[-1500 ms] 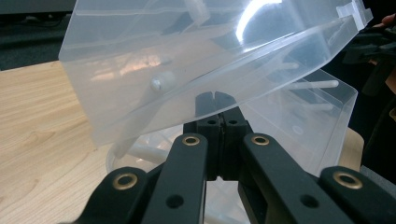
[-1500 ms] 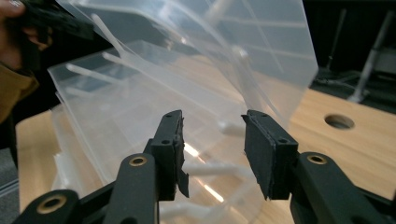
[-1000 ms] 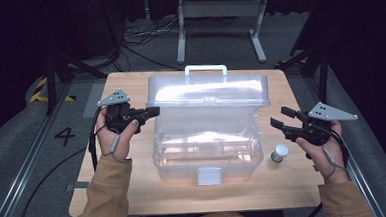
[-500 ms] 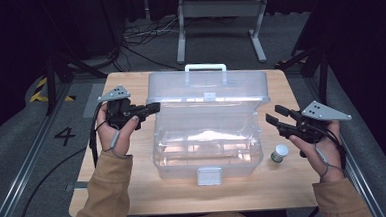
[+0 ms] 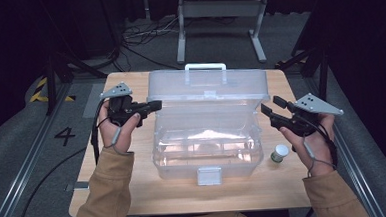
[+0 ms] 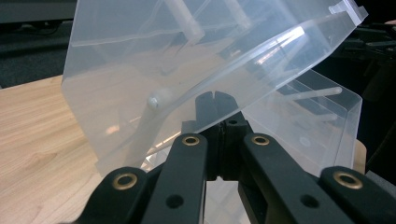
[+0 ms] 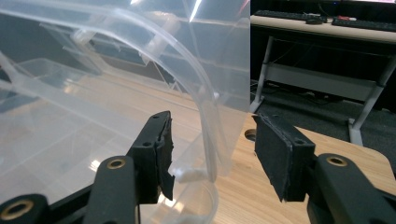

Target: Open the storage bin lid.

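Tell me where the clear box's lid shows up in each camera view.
High view: the lid stands raised behind the box, top centre.
Left gripper view: upper middle, tilted above the shut jaws.
Right gripper view: its edge curves down between the open jaws.
Shared landmark: the wooden table.

Raised lid (image 5: 207, 85) blocks the box (image 5: 208, 148) from behind.
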`<state>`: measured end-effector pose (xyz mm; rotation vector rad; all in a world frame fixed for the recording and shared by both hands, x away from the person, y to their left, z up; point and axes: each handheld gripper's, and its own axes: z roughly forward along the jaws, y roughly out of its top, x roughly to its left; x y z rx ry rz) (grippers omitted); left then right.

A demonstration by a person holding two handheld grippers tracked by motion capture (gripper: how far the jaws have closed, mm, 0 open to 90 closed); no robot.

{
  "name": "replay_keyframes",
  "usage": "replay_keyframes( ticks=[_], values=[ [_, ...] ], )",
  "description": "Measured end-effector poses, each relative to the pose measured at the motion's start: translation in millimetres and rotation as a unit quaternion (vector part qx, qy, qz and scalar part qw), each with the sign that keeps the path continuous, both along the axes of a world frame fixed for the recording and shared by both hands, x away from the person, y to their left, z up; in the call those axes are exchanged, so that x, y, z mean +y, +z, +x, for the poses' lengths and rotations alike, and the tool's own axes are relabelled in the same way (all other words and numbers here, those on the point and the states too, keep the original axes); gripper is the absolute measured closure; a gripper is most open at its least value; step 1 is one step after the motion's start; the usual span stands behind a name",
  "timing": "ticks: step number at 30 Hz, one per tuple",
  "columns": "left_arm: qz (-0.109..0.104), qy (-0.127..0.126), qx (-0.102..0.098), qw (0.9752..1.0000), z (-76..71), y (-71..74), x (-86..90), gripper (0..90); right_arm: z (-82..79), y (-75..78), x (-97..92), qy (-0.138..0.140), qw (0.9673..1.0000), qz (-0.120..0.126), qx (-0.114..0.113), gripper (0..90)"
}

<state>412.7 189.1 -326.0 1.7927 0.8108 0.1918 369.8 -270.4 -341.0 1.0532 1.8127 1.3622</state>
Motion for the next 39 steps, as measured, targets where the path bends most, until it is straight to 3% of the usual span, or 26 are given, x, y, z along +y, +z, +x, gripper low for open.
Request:
replay_keyframes(
  ticks=[6,12,24,26,31,39],
  values=[
    [-0.003,-0.002,0.0,1.0,1.8,0.3,0.6,90.0,6.0,2.8,8.7,-0.022,0.9996,0.017,-0.006,47.1],
    [-0.004,-0.002,-0.001,1.0,3.0,0.6,0.5,90.0,9.0,6.0,17.7,-0.043,0.9987,0.022,-0.013,53.5],
    [-0.002,-0.003,-0.003,1.0,3.7,1.0,0.2,90.0,15.4,9.5,29.3,-0.091,0.9949,0.02,-0.038,63.6],
    [-0.003,-0.002,-0.003,1.0,3.4,1.0,0.0,90.0,15.4,10.0,31.3,-0.108,0.9936,0.009,-0.034,64.4],
    [-0.001,-0.002,-0.002,1.0,2.6,0.9,-0.1,90.0,15.1,10.6,36.8,-0.116,0.9917,0.011,-0.054,70.5],
    [0.0,-0.003,-0.003,1.0,2.1,0.9,-0.5,89.9,16.9,11.4,41.3,-0.125,0.9908,0.01,-0.051,76.3]
  ],
)
